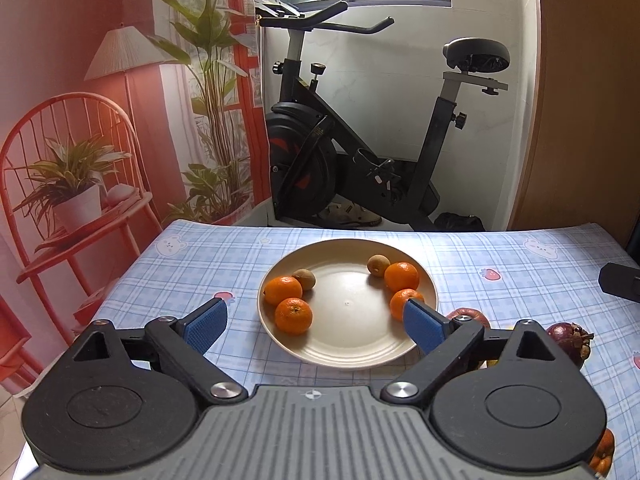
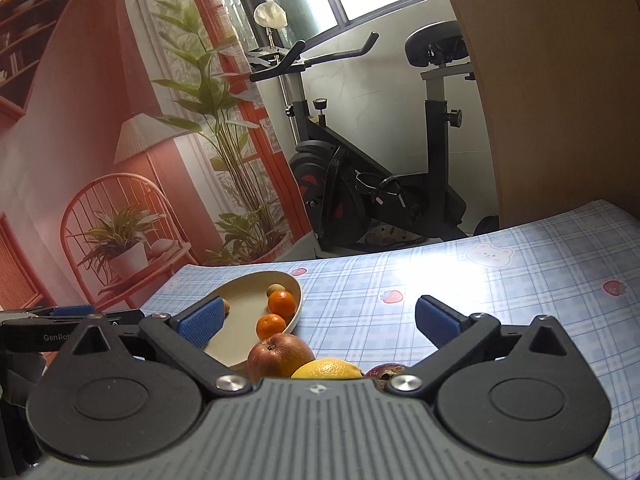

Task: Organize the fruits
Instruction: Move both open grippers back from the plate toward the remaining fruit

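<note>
1. Both sets of tongs stand spread wide with nothing between the pads. The left tongs [image 1: 316,320] hover at the near rim of the cream plate [image 1: 352,350]; the right tongs [image 2: 318,320] hang over the loose fruit just right of that plate.

2. On the plate lie four mandarins, two on the left [image 1: 283,290] and two on the right [image 1: 401,277], each pair beside a small brown fruit [image 1: 305,279].

3. Off the plate, on the checked worktop [image 2: 500,292], sit a red apple [image 2: 279,357], touching the plate's rim, a lemon [image 2: 327,369] right beside it and a dark purple mangosteen [image 1: 570,338] further right.

4. The next pick, I'd guess, is one of those three for the right tongs. The apple is nearest the plate, so take it first.

5. Come down centred over it, pads on its widest part, clear of the lemon and the plate rim.

6. Round fruit rolls: close gently, lift straight, set it in the plate's bare middle.
</note>
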{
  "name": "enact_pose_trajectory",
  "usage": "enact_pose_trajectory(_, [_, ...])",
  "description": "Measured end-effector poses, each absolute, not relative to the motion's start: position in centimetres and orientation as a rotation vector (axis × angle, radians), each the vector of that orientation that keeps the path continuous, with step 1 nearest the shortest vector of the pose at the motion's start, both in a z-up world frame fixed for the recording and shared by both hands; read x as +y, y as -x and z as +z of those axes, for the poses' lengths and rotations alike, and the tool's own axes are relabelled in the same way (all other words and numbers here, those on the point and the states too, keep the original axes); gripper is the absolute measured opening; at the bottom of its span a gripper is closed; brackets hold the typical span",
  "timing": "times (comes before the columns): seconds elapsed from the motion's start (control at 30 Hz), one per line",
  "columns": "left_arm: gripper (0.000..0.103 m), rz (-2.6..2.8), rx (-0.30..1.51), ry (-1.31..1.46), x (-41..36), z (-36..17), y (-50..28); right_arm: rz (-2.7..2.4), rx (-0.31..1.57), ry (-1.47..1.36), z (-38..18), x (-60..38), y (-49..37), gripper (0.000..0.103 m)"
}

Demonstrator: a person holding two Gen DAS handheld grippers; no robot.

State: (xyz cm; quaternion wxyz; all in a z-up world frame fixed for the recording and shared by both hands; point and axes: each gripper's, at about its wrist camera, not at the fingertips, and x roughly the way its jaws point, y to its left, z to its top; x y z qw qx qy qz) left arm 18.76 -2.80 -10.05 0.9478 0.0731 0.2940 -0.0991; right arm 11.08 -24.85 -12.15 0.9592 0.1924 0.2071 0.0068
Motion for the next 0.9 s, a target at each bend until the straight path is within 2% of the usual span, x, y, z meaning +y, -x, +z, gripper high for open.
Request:
enact_pose_trajectory(0.5, [0.094, -0.277, 0.58, -0.155, -3.2, -10.5, -17.1, -0.019, 0.438, -0.437, -13.5, -26.6, -8.4, 0.103])
enact_pose_trajectory(0.9, [0.092, -0.28, 0.597, -0.123, -2.9, -10.7, -17.3, -0.075, 0.482, -0.298, -13.3, -26.6, -8.1, 0.103])
